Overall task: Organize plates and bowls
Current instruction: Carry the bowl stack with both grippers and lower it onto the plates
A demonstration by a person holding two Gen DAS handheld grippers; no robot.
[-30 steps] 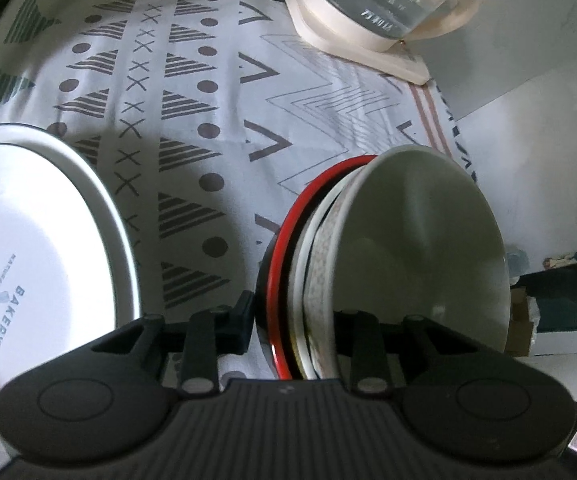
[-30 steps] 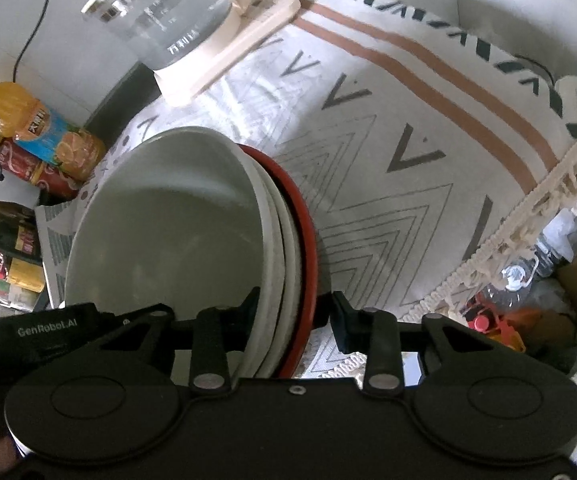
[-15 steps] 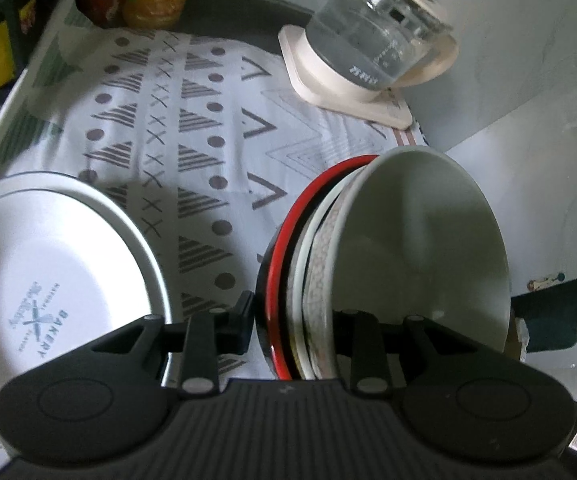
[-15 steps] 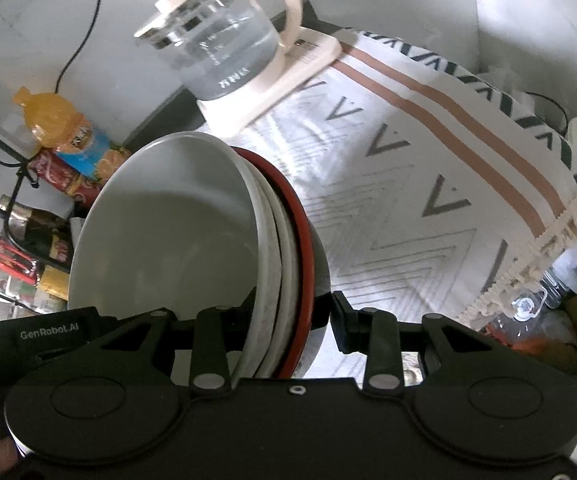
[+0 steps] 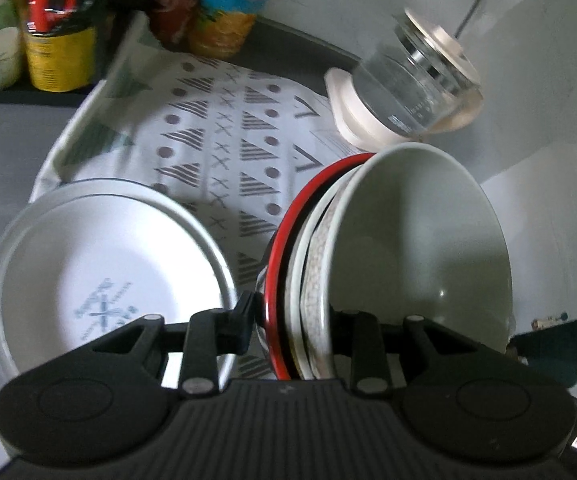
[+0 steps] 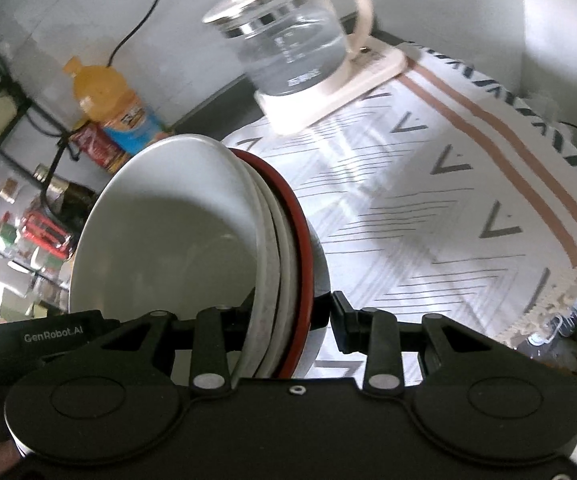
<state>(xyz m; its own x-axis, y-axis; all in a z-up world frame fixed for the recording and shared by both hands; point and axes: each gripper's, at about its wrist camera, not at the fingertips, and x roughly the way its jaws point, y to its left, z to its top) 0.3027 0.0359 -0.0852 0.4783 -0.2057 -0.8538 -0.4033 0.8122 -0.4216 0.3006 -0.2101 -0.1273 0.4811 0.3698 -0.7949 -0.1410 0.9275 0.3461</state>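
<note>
Item: nested bowl stack — my left gripper and right gripper clamped on opposite rims. Change: lifted higher off the patterned cloth since a second ago; white plate stays down — stack ready for relocating.

My left gripper and right gripper, both bottom-centre of frame, angled downward, clamp the bowl stack.
</note>
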